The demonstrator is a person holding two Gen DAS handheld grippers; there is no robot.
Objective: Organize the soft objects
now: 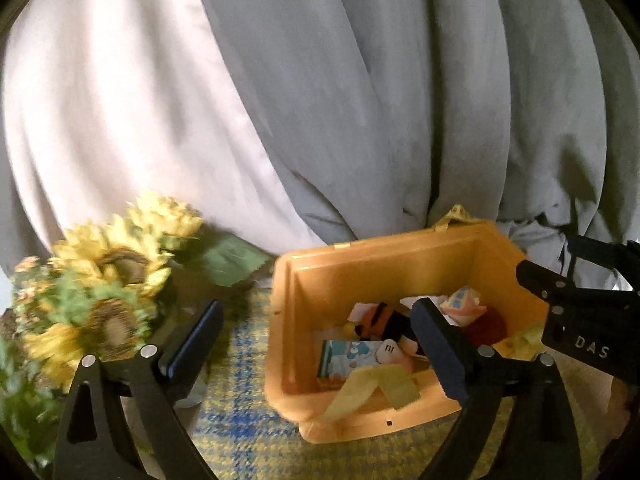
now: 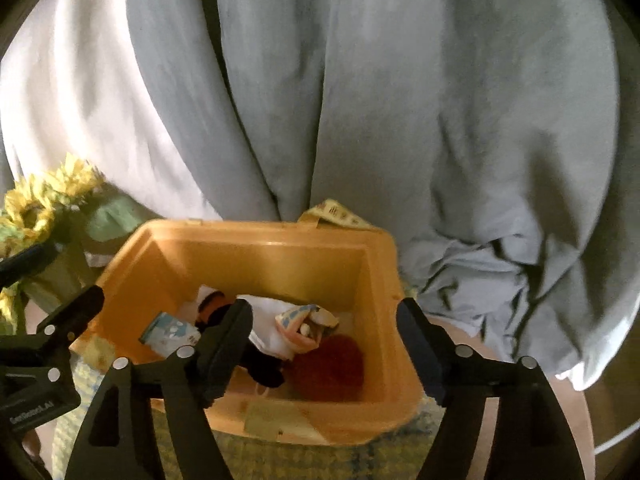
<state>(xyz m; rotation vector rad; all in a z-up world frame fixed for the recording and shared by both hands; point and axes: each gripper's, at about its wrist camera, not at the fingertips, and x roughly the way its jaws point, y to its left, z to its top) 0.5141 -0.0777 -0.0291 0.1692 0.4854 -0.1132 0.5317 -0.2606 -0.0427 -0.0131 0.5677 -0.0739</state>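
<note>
The orange bin point(image 2: 276, 248) fills the lower middle of the right wrist view, and it stands on a cloth with a blue and yellow check pattern point(image 1: 240, 420). Several soft objects lie together on its floor. A black and orange plush toy point(image 1: 384, 320) is near the centre. A small blue and white packet point(image 2: 170, 332) is at its left. A folded piece with pale blue and pink print point(image 2: 304, 326) is in the middle, and a dark red round soft thing point(image 2: 332, 364) lies at the lower right of the bin floor. A white cloth point(image 2: 268, 320) is under some of them.

The right gripper point(image 2: 324, 344) is in front of the bin, at the bottom of its own view. Its jaws stand wide apart: the left finger reaches over the near part of the bin interior, and the right finger is by the right wall of the bin. Nothing is between the pads, and I cannot see them touch any of the soft objects.

In the left wrist view the bin is at the lower right. The left gripper point(image 1: 316, 348) is also wide open and holds nothing. Its right finger is over the bin interior, and its left finger is outside the bin, over the checked cloth. Blurred artificial sunflowers point(image 1: 108, 280) are at the lower left. Grey and white curtains point(image 1: 360, 100) hang behind everything.
</note>
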